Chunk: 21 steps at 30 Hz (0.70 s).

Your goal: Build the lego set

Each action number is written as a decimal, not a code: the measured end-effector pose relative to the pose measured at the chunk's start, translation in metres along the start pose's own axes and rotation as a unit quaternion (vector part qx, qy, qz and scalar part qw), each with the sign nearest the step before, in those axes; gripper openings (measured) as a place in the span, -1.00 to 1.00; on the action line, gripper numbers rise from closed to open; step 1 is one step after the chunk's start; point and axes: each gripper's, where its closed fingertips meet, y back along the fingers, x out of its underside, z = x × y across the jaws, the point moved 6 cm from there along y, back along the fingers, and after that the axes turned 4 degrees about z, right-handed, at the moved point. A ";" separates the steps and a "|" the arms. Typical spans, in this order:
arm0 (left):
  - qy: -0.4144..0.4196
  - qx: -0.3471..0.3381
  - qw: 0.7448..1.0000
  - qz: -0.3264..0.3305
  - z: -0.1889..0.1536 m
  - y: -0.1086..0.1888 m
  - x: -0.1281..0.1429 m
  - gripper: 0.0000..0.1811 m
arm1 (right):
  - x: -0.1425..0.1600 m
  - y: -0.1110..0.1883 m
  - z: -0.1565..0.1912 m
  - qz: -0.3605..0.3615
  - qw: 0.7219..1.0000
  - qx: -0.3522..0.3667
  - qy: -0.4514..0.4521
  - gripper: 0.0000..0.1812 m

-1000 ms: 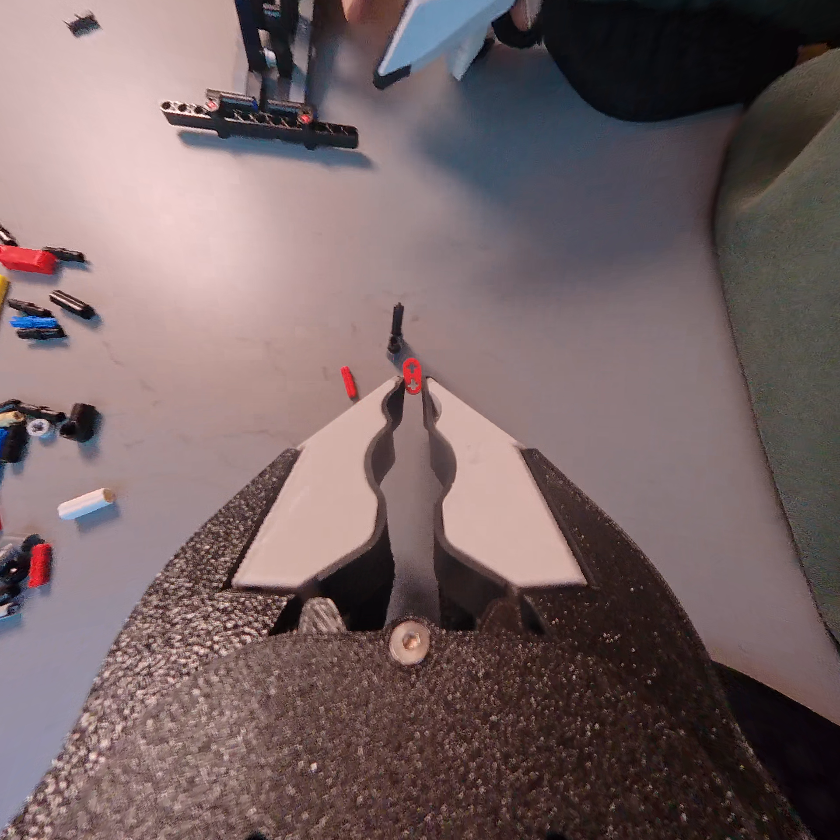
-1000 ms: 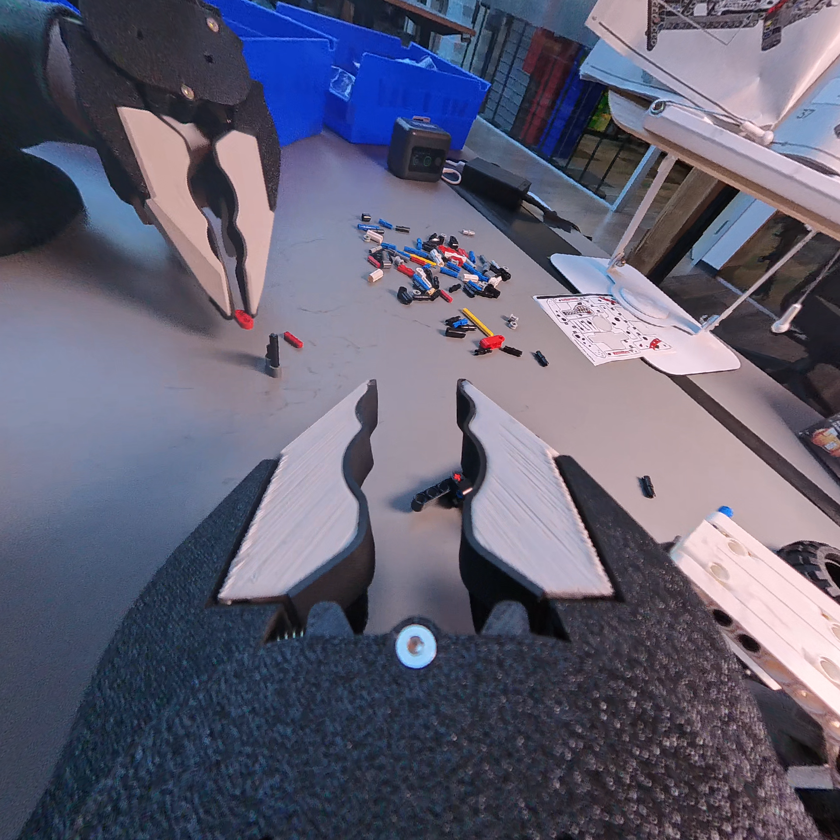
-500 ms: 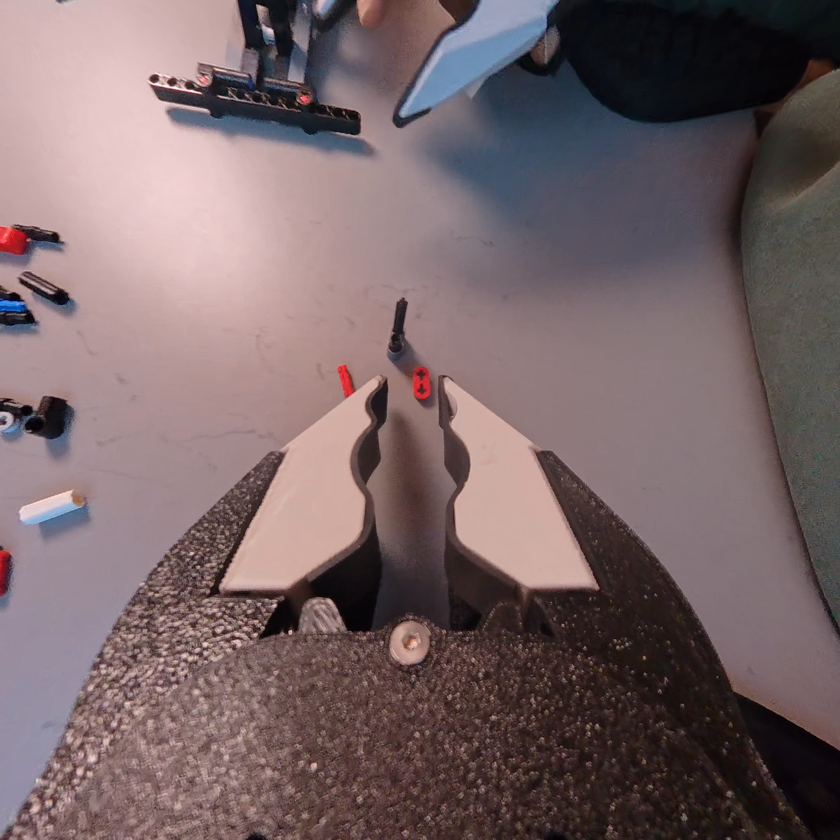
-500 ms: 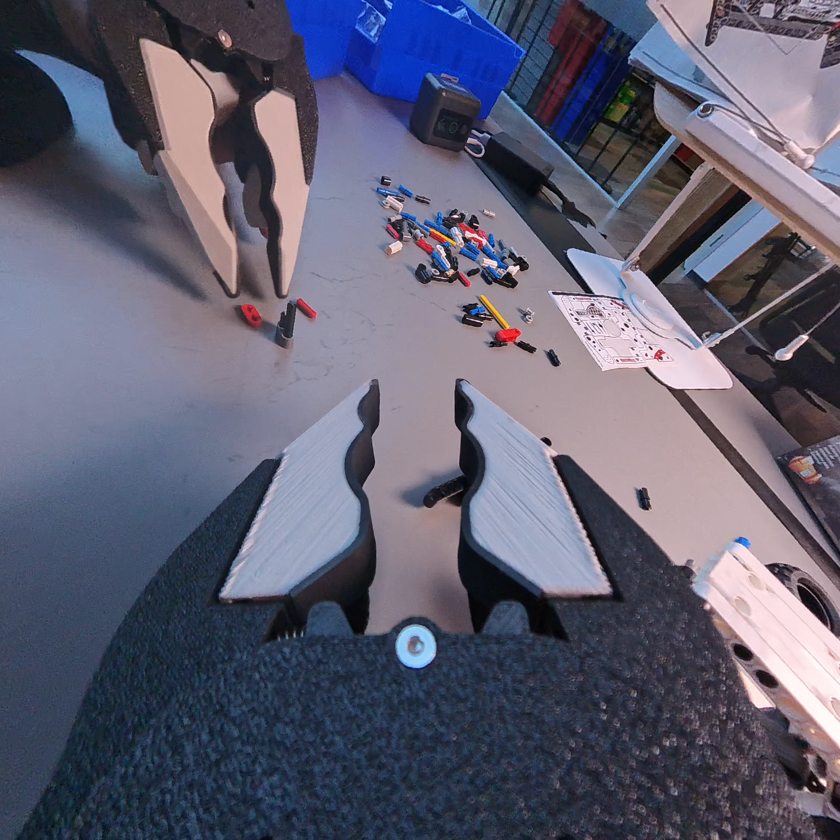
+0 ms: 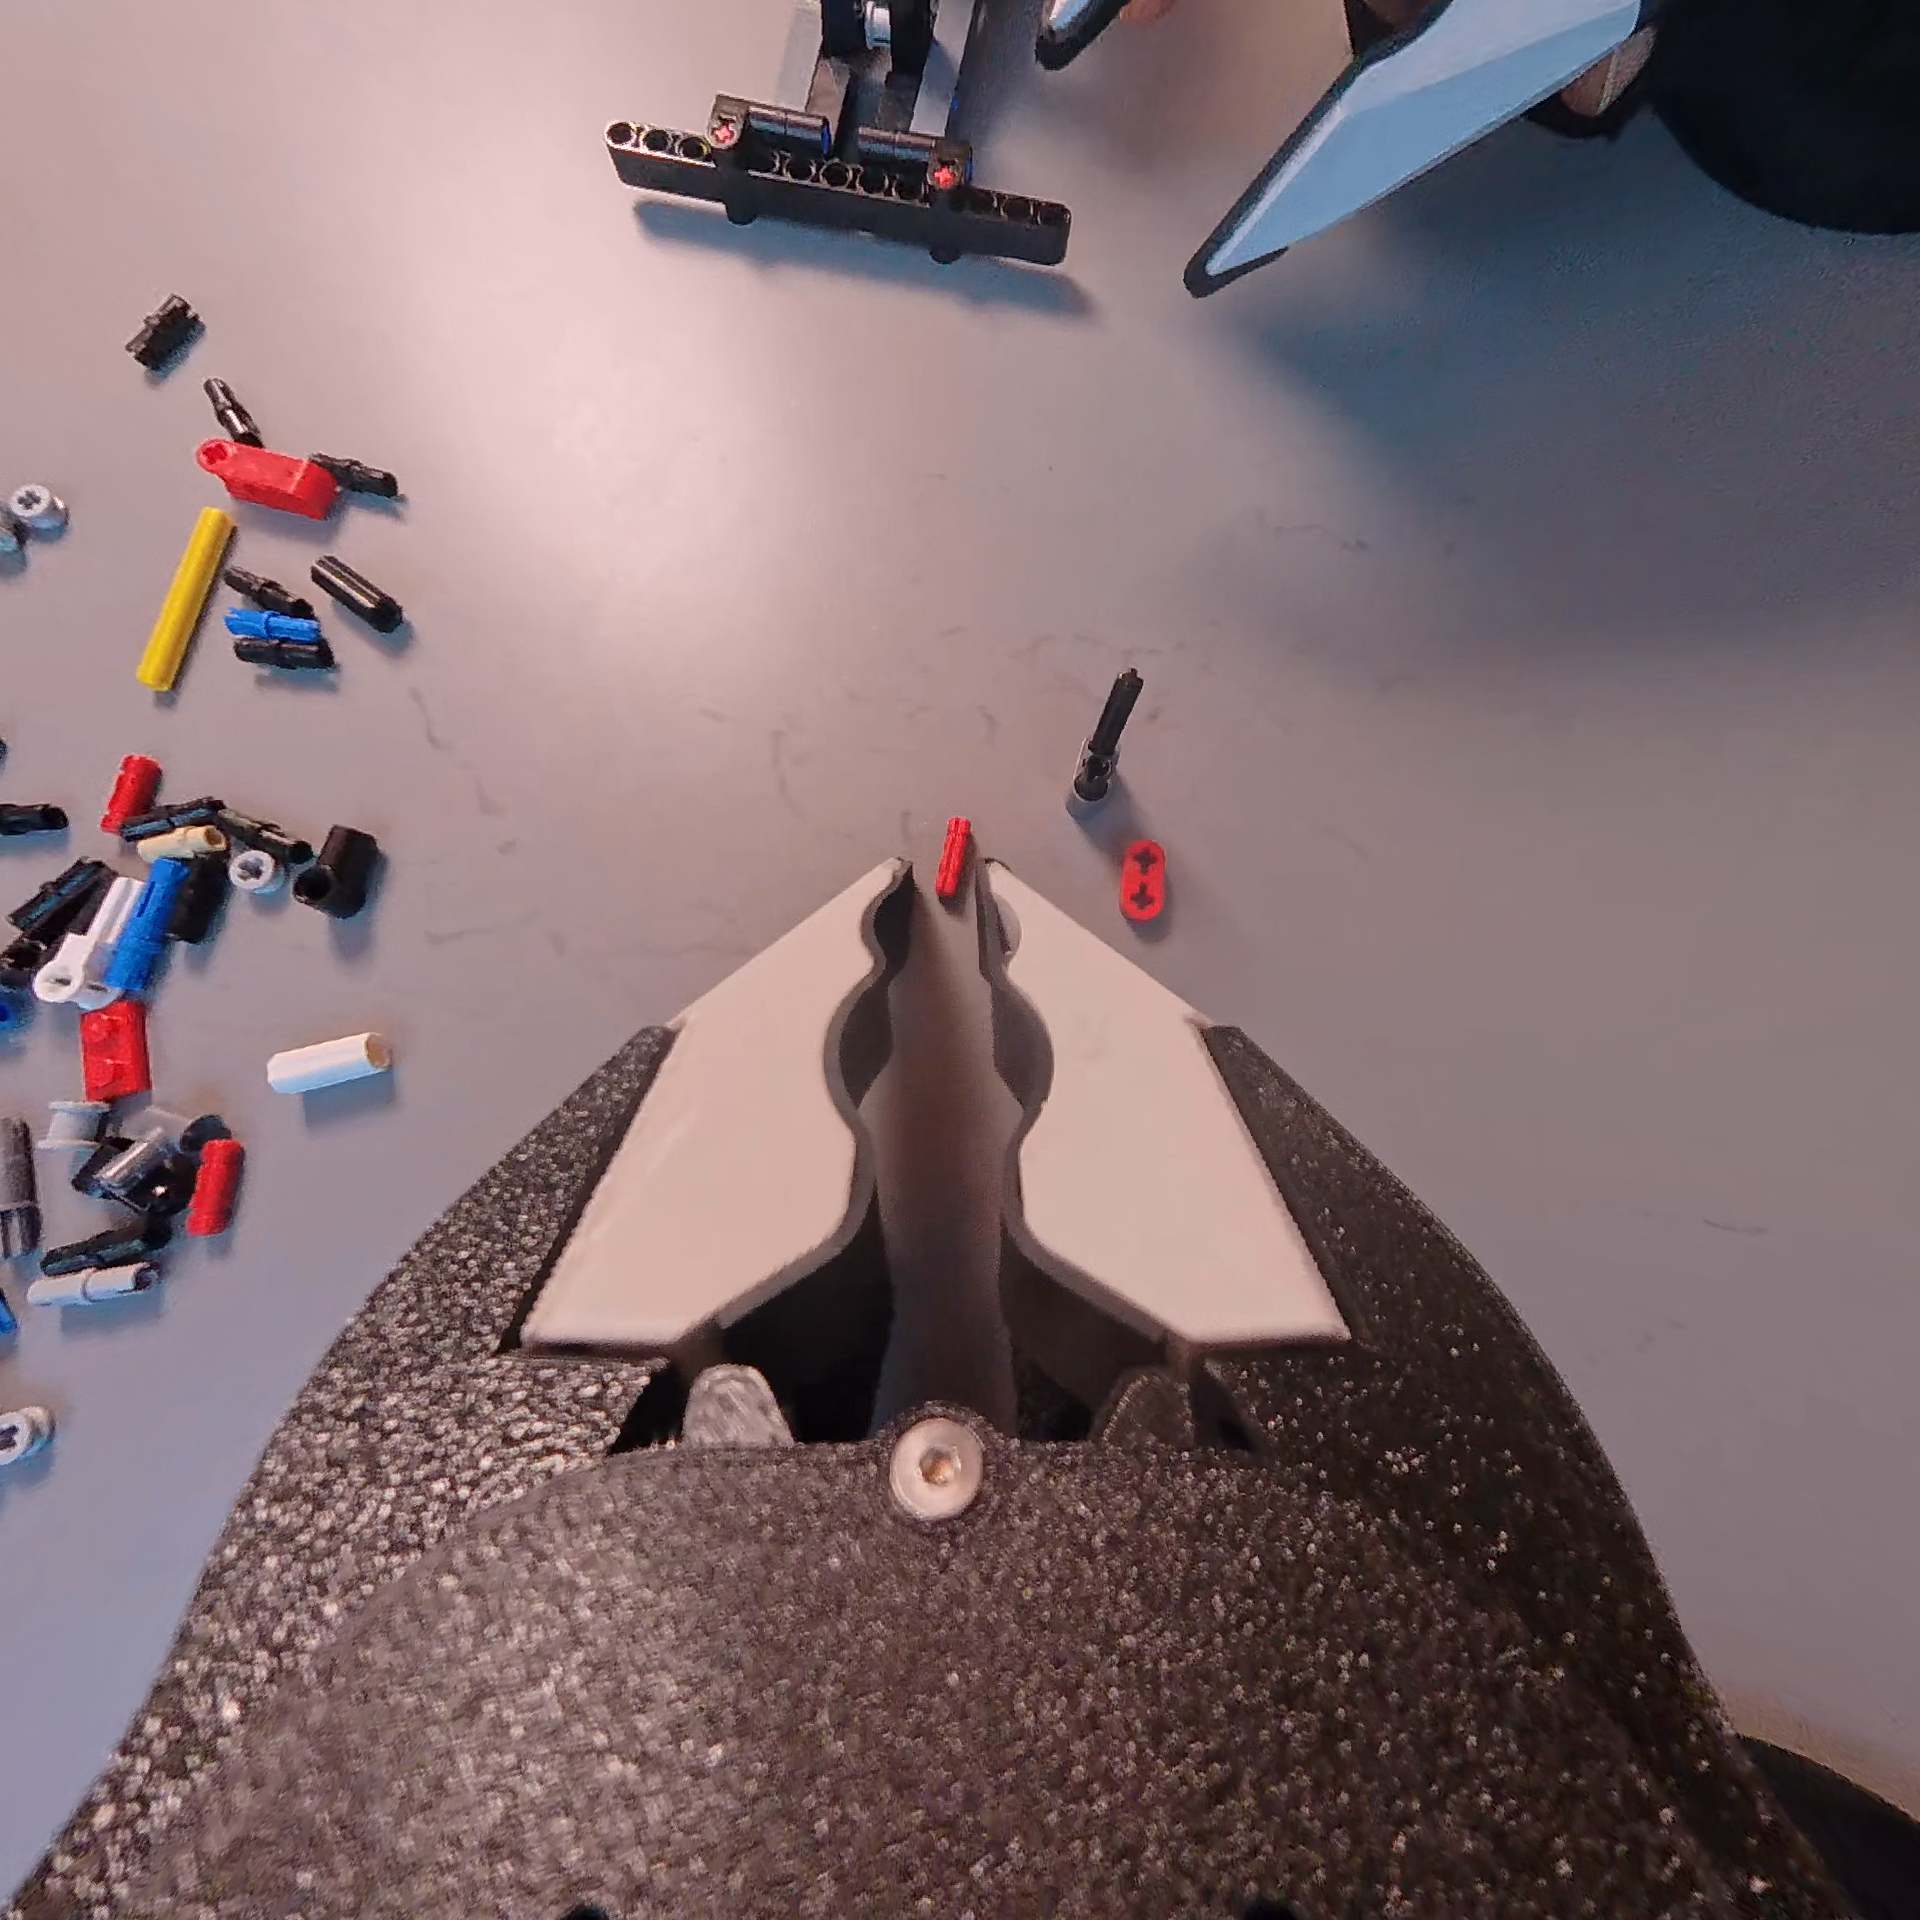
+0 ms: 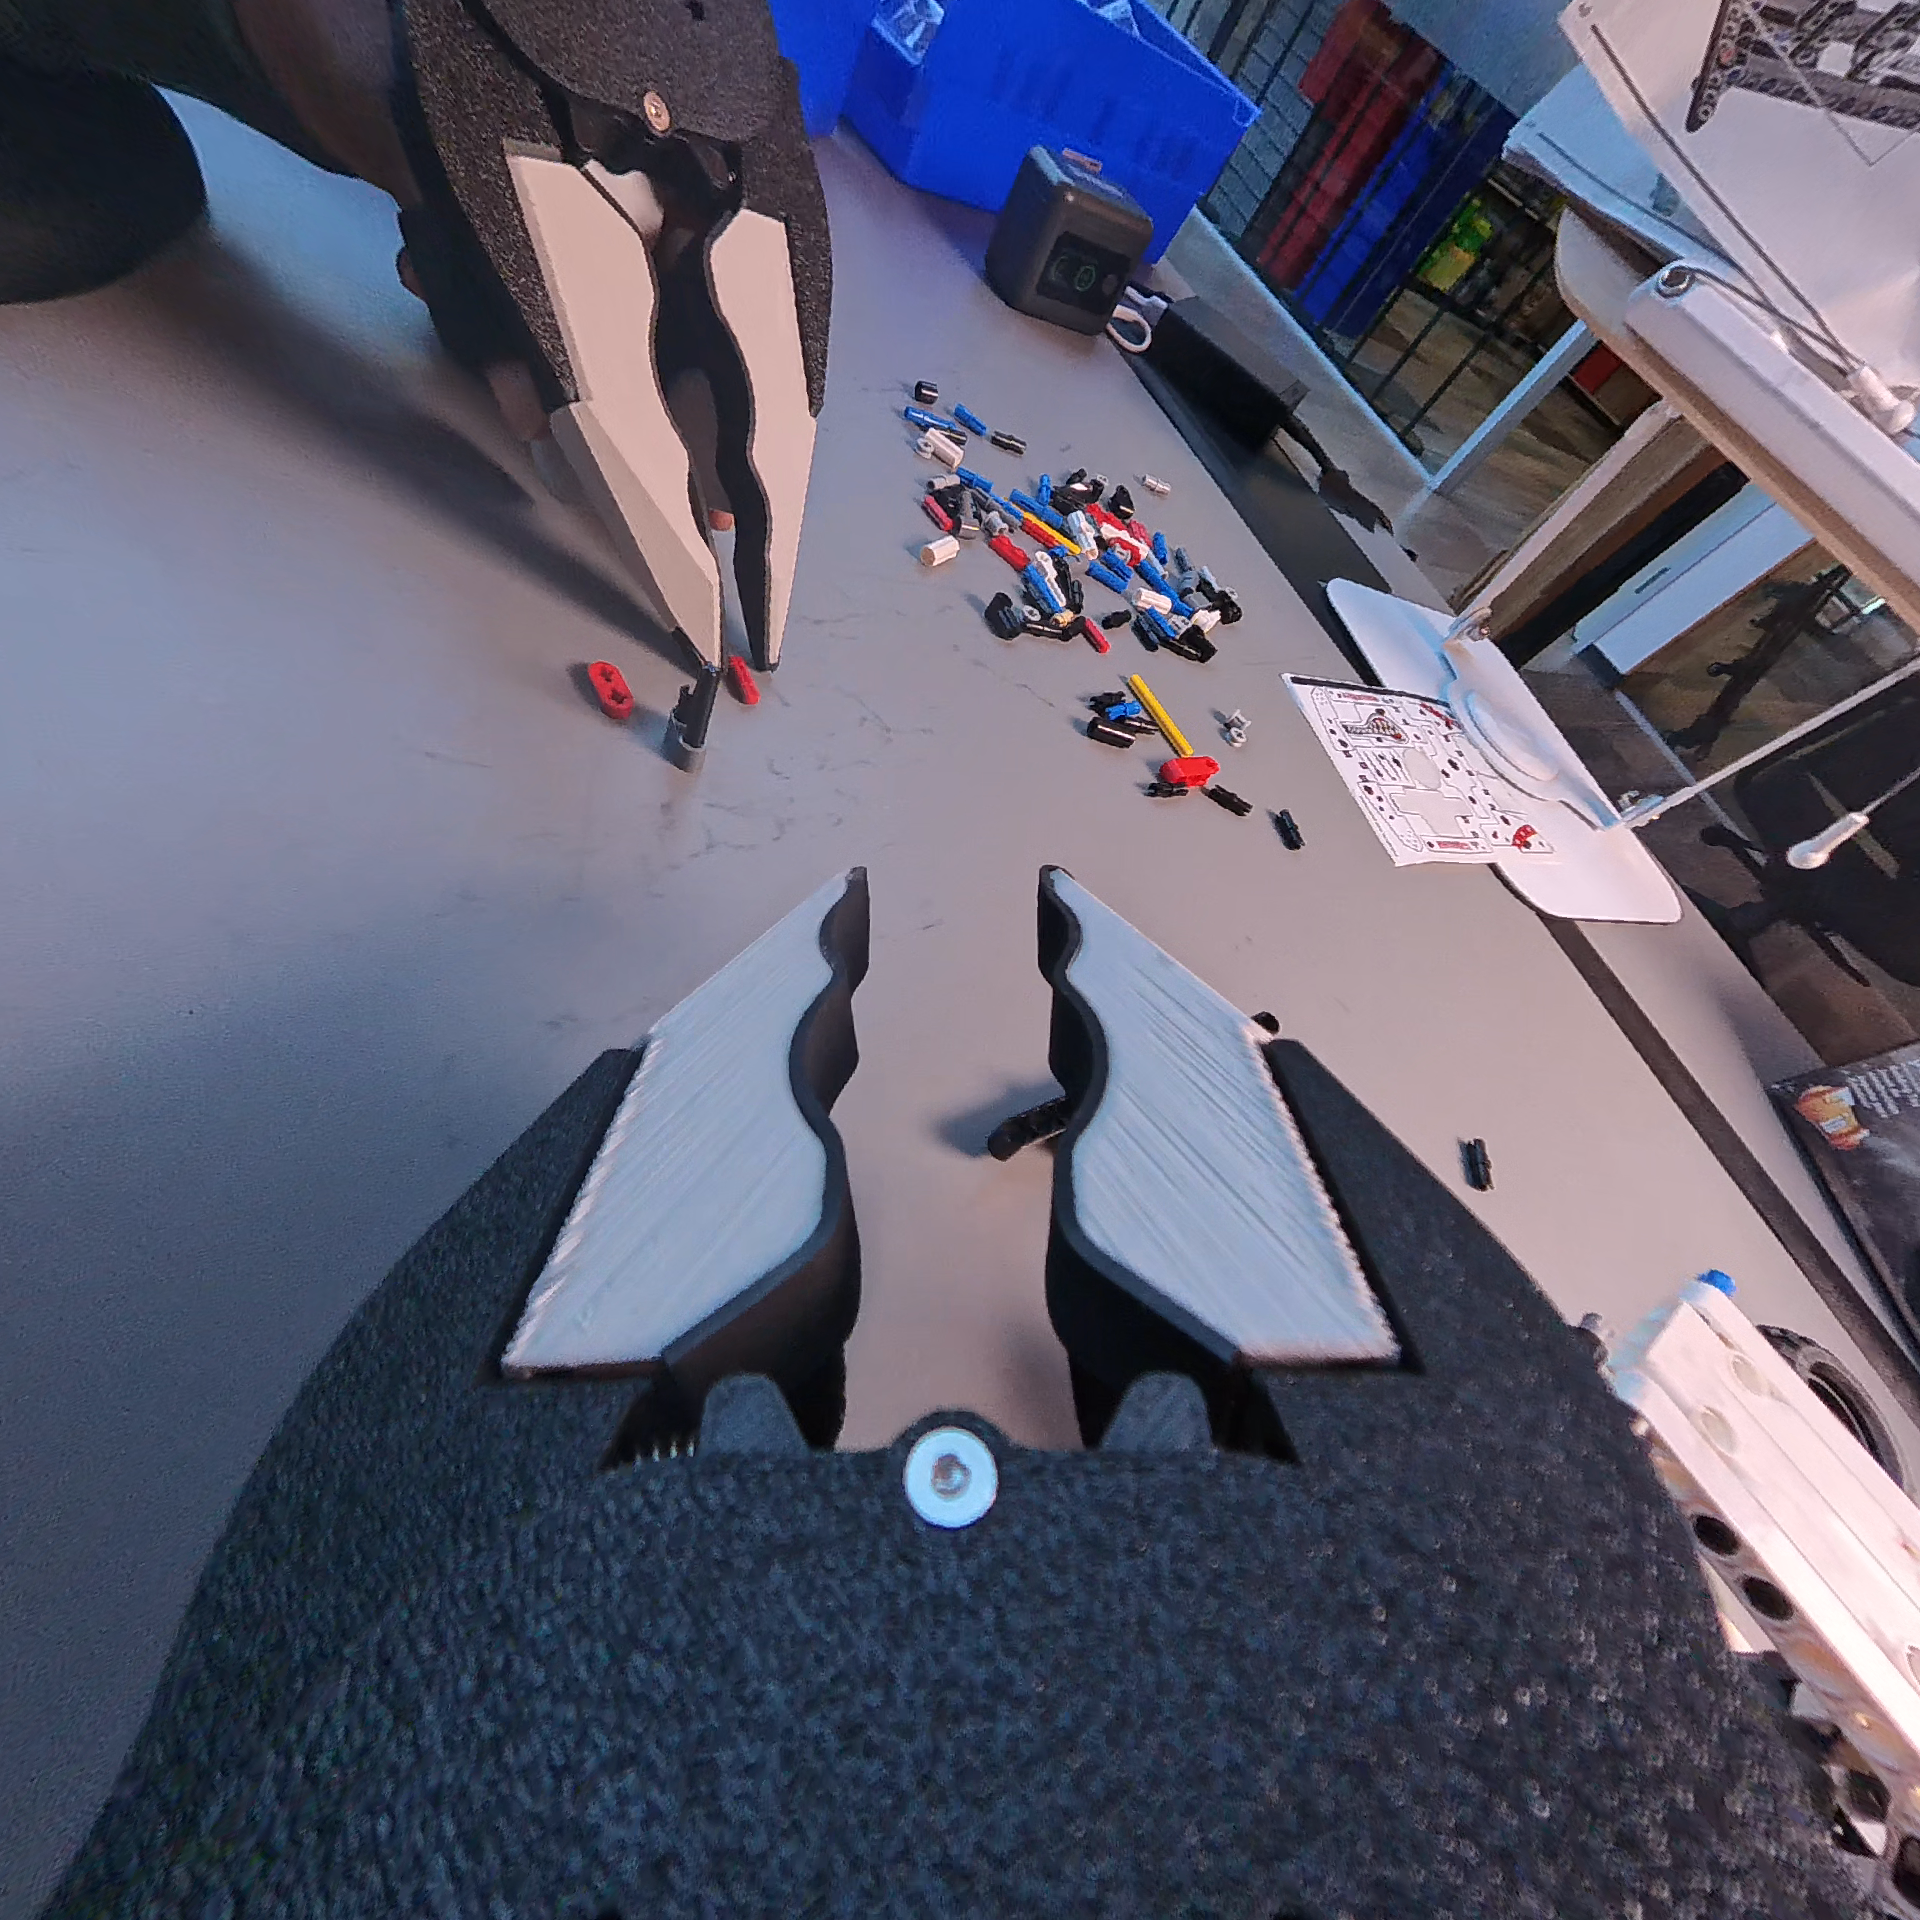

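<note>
My left gripper (image 5: 943, 868) points down at the grey table, jaws a narrow gap apart, with a small red pin (image 5: 952, 871) lying between its tips. The right wrist view shows the same gripper (image 6: 740, 657) and pin (image 6: 742, 677). A red two-hole piece (image 5: 1143, 879) and a black pin piece (image 5: 1107, 738) lie just right of it. My right gripper (image 6: 954, 883) is open and empty, low over the table, with a black part (image 6: 1029, 1127) under its right finger. A black beam assembly (image 5: 842, 177) lies farther off.
Loose small parts (image 5: 135, 935) are scattered at the left, and they show as a pile (image 6: 1081, 561) in the right wrist view. A white beam model with a wheel (image 6: 1787, 1475), an instruction sheet (image 6: 1423, 774), a black box (image 6: 1070, 239) and blue bins (image 6: 1039, 104) stand around. The grippers' ends are close to 12 cm from one another.
My left gripper let go of the red two-hole piece onto the table, shifted left to the red pin, and its jaws have narrowed around it. The right gripper stayed open.
</note>
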 end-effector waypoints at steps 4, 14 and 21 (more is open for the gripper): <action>-0.010 0.001 1.000 0.003 -0.002 0.000 0.000 -0.96 | 0.000 0.000 0.001 0.002 1.000 -0.001 0.006 -0.65; 0.030 0.026 0.992 -0.118 -0.005 0.022 -0.028 -0.96 | -0.005 0.001 0.001 -0.016 1.000 0.006 -0.005 -0.70; 0.024 0.063 0.969 -0.237 -0.022 0.041 -0.057 -0.96 | -0.054 0.001 0.010 -0.121 0.987 -0.035 -0.105 -0.79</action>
